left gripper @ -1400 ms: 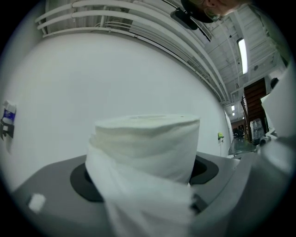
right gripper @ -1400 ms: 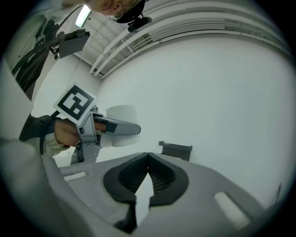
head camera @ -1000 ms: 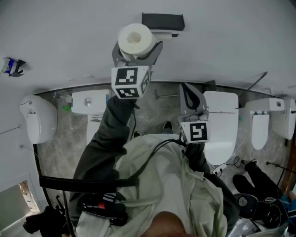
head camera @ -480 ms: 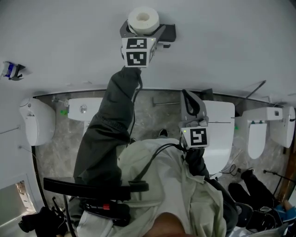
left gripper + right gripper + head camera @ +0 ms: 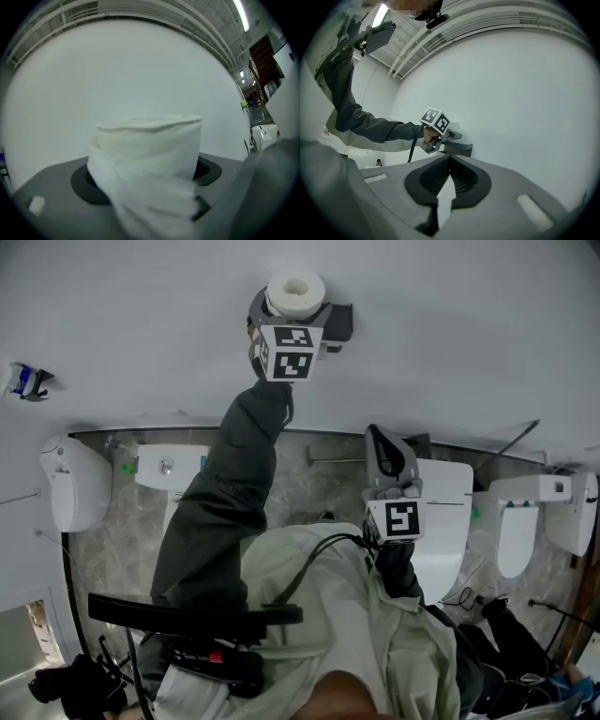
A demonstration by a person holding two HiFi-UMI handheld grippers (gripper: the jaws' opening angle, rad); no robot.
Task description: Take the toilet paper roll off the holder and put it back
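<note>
A plain white wall (image 5: 141, 334) fills the far side of the scene, with a row of white toilets (image 5: 448, 502) along its foot, well below the work. The person's dark left sleeve (image 5: 225, 493) reaches out to the wall, carrying the left hand-held gripper (image 5: 289, 309), whose jaws pinch the toilet paper roll (image 5: 295, 294) from both sides. In the left gripper view the soft white paper bulges between the dark pads. The right hand-held gripper (image 5: 384, 442) hangs back close to the body, well apart from the wall, its jaws pressed together on nothing (only a thin slit of light shows below the tips). The dark holder (image 5: 340, 317) sits on the wall just beside the left hand-held gripper, on its right side, close enough that the two look to be touching in the head view. Whether the roll already sits on the holder's arm cannot be told. The roll's long axis, the line of its hollow core, runs crosswise to the jaws, with the open end of the core facing the head camera. Judging from this, the roll looks to be in the putting-back stage, and the coming move turns on lining that core up with the holder to the right, which is work for the left hand, much the nearer of the two
</note>
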